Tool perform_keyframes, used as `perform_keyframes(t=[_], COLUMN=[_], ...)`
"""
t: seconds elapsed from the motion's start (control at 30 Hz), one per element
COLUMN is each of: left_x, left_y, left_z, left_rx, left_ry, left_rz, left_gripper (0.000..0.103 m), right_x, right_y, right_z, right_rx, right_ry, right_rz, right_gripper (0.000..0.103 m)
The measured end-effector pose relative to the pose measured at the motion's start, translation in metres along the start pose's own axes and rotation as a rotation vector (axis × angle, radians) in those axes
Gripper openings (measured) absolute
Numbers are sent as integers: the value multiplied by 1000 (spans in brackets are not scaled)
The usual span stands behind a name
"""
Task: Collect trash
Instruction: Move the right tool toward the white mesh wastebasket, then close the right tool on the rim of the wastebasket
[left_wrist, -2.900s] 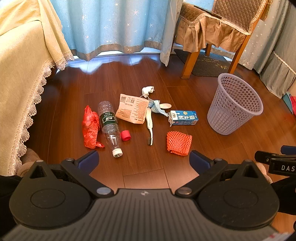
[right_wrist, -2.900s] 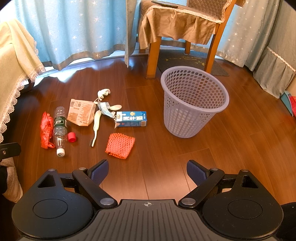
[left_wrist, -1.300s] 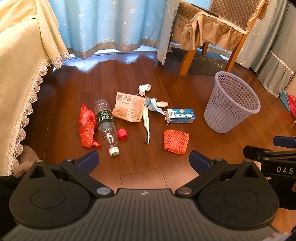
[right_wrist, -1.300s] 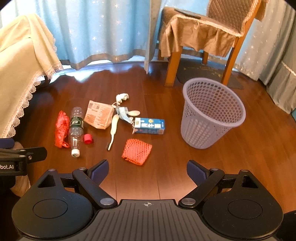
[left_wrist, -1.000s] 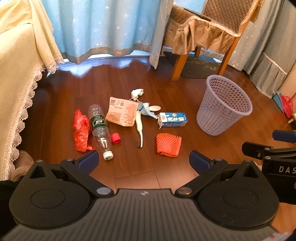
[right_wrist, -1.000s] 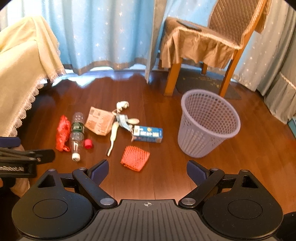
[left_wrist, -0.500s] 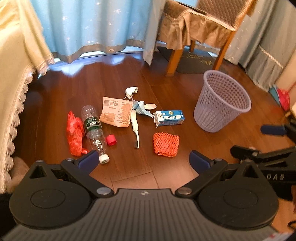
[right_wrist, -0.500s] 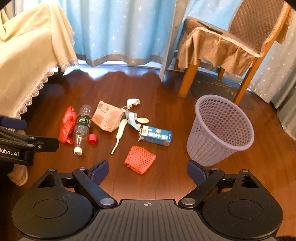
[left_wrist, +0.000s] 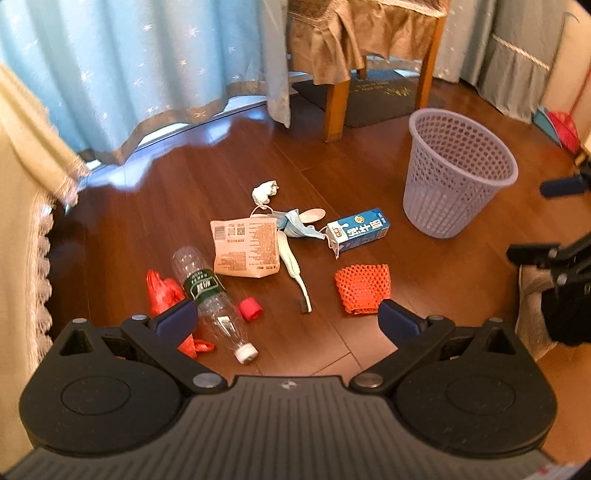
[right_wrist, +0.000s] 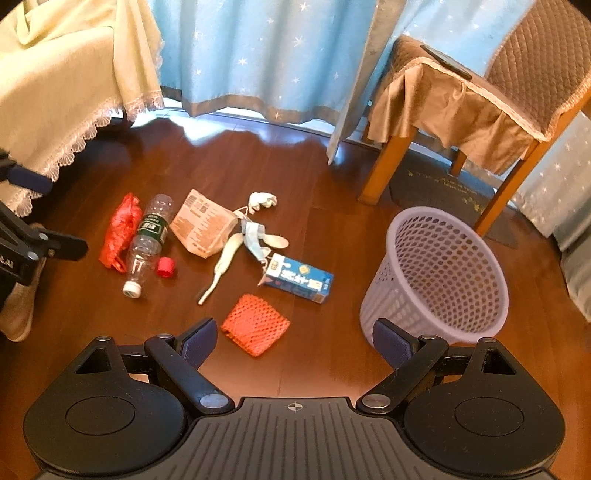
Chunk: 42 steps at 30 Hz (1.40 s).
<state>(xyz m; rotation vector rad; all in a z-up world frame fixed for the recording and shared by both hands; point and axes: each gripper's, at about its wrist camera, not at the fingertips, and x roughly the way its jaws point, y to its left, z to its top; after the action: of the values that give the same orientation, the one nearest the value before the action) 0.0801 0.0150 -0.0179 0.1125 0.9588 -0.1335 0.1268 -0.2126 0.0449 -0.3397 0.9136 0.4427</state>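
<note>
Fingers (left_wrist: 173, 320) spread wide, bottle (left_wrist: 212, 301) flat, cap nearest

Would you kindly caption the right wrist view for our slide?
Open right gripper above orange net, milk carton and lavender basket.

On the floor (right_wrist: 332, 177), the bottle (right_wrist: 147, 236) lies left of the paper bag (right_wrist: 203, 221); the carton (right_wrist: 299, 278) sits between the litter and the basket (right_wrist: 436, 280), the chair (right_wrist: 461, 96) behind.
</note>
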Motion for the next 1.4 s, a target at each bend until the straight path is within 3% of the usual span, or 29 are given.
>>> perform_keyframes(t=[0.23,0.7,0.83,1.1,1.23,1.4], left_x=[21,64,78,98,106,114], left_y=[4,7,4,-7,-5,0], left_z=[14,43,54,77,80,80], left_rx=[98,264,304,360,383,366], left_ry=[8,-18,-14,-37,-22,13], left_rz=[-36,-85,-112,-149,-125,-127], left_gripper=[102,102,102,102,102,102], right_x=[13,54,80,141,175,203], right_y=[-14,-50,-66,-109,-120,-126], right_z=[2,11,7,10,6,1], right_rx=[-134,-357,-440,-432,-459,-480], right_ry=[-36,2,40,141,185,203], right_rz=[-16,-48,-79,-51,-25,-14], right_gripper=[89,89,89,89,67,56])
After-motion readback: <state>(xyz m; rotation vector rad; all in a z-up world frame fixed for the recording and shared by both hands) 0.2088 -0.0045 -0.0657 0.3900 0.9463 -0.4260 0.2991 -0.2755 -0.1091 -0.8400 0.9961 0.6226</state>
